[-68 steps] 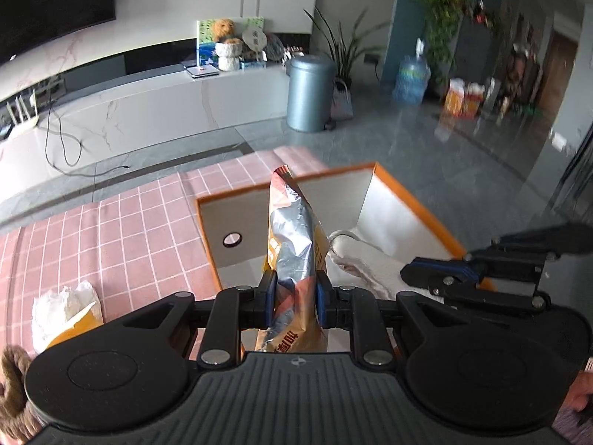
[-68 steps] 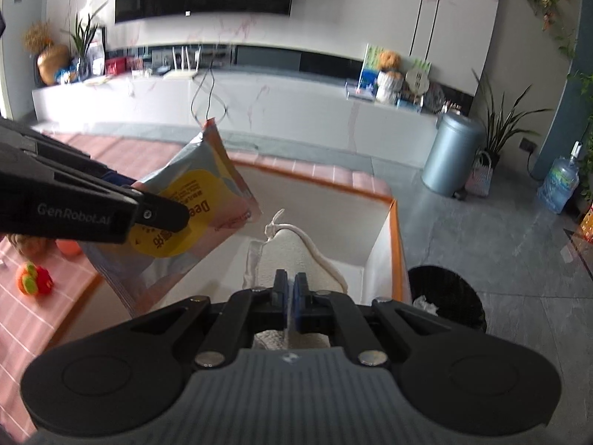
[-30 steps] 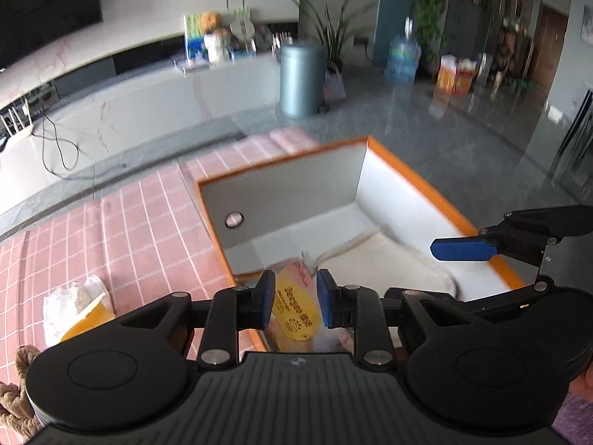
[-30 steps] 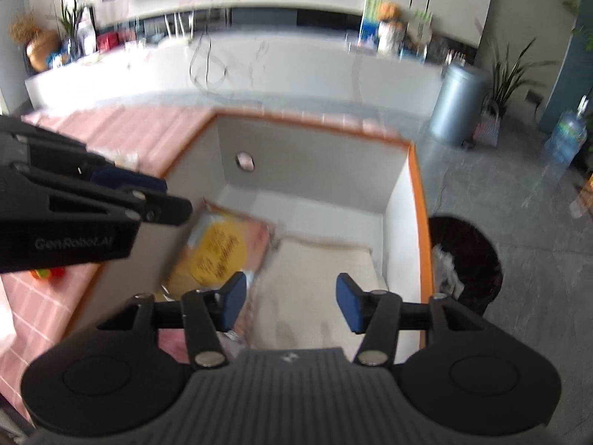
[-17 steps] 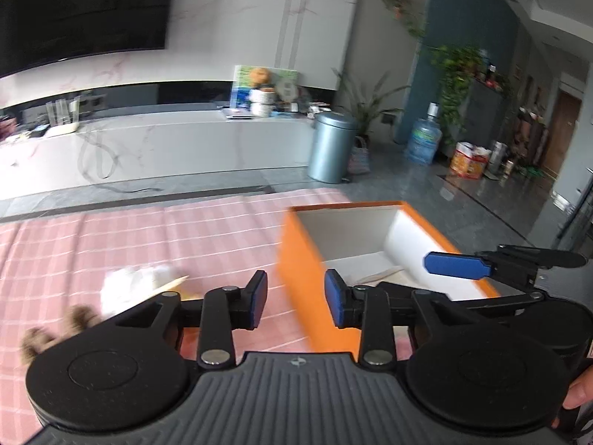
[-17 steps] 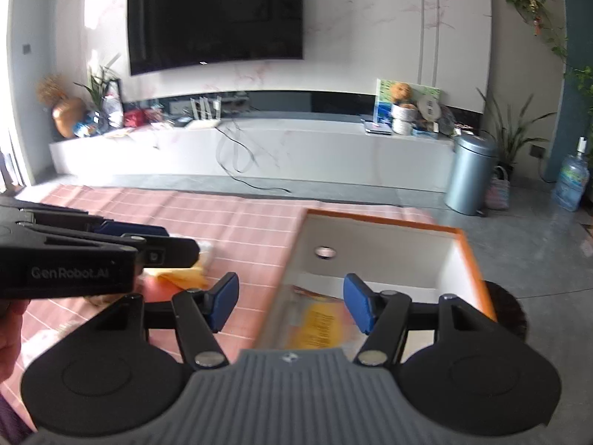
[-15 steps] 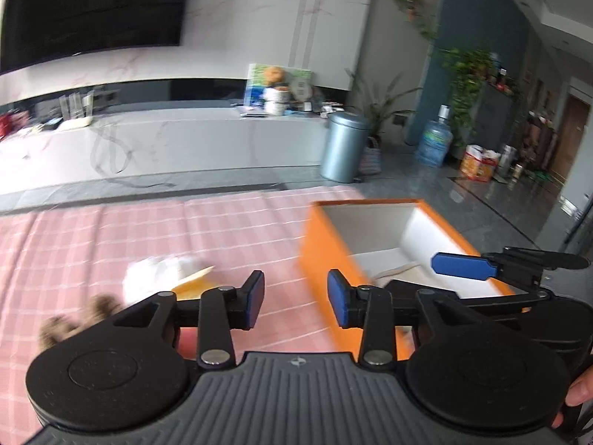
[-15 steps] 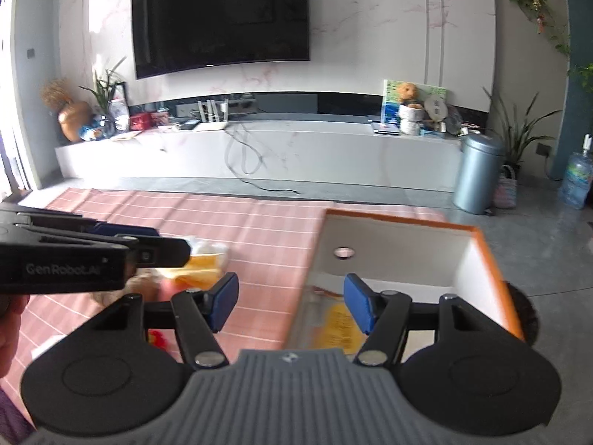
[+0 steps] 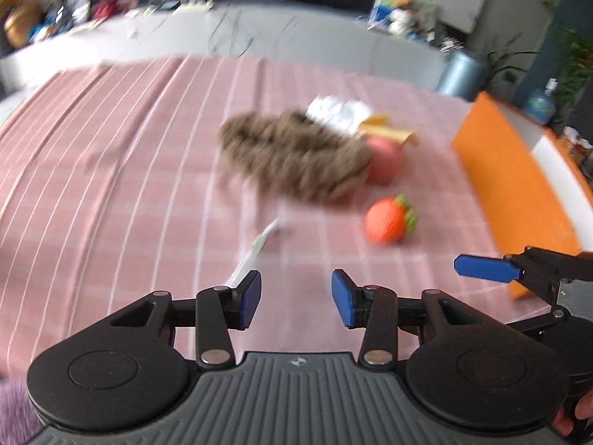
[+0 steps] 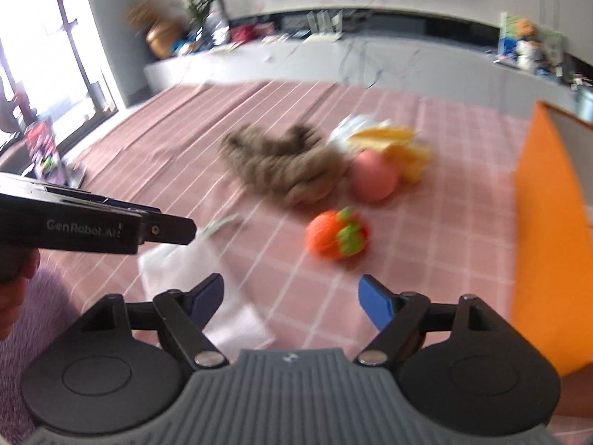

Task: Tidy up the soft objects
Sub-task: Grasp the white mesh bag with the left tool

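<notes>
Plush toy (image 9: 296, 155) (blurred) on pink cloth (image 9: 111, 170), left claw (image 9: 296, 298) and right claw (image 10: 291, 298) hovering low, both spread wide, empty.

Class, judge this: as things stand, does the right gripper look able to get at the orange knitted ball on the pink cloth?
Probably yes. The right gripper is open and empty, and the orange knitted ball lies just ahead on bare cloth, apart from the brown plush and pink ball.

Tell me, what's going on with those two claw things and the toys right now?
Left gripper open, empty. Right gripper open, empty. Orange ball, pink ball, brown plush loose on cloth; orange box on the right. Nothing blocking.
</notes>
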`<state>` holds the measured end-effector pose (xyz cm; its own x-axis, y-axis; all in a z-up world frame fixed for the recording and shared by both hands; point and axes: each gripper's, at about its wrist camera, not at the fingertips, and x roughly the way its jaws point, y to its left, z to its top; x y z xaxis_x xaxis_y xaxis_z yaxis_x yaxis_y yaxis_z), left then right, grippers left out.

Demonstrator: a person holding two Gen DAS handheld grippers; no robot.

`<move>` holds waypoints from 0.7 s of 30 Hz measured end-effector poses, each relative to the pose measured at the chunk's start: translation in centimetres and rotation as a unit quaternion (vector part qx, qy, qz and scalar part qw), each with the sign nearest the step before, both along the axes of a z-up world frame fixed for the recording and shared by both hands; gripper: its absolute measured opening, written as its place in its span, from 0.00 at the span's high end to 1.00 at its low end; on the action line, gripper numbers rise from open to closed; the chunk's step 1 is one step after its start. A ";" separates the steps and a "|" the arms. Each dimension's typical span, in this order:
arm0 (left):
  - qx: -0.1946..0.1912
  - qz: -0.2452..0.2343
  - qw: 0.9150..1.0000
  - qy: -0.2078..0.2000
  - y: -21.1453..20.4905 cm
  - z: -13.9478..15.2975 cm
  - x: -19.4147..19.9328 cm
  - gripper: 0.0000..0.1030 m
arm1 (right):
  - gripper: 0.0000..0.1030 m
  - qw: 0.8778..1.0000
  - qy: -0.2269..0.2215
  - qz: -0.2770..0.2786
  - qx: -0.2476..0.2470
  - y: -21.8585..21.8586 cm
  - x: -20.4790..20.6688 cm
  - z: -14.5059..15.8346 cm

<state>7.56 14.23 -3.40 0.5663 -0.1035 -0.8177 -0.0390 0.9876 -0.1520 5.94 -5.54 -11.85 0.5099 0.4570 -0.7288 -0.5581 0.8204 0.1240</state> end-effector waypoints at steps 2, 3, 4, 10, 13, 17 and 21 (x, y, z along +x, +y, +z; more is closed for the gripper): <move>-0.015 0.032 0.999 0.023 0.9 -1.0 -1.1 0.41 | 0.22 0.999 -0.002 0.022 -0.023 1.3 -0.4 -1.0; -0.029 0.049 0.998 0.032 1.2 -1.3 -1.5 0.36 | 0.24 0.999 -0.005 0.029 -0.034 1.8 -0.5 -1.4; -0.048 0.061 0.996 0.037 1.7 -1.8 -1.9 0.34 | 0.31 0.999 -0.004 0.032 -0.043 2.2 -0.4 -1.6; -0.084 0.105 0.990 0.049 2.4 -3.7 -2.9 0.28 | 0.49 0.998 0.017 -0.001 -0.052 1.5 0.7 -2.7; -0.094 0.112 0.988 0.046 2.1 -4.3 -2.4 0.28 | 0.63 0.998 0.022 -0.007 -0.053 1.2 1.2 -3.0; -0.091 0.107 0.989 0.043 1.1 -4.7 -1.5 0.28 | 0.76 0.998 0.024 -0.003 -0.052 1.3 1.2 -3.4; -0.063 0.104 0.992 0.030 -0.3 -4.8 -0.1 0.24 | 0.77 0.998 0.015 0.011 -0.053 1.6 1.0 -3.6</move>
<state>7.43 13.88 -8.17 0.5373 -0.0935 -0.8382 -0.2523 0.9305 -0.2655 6.94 -3.94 -15.43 0.4771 0.3880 -0.7885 -0.5737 0.8172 0.0550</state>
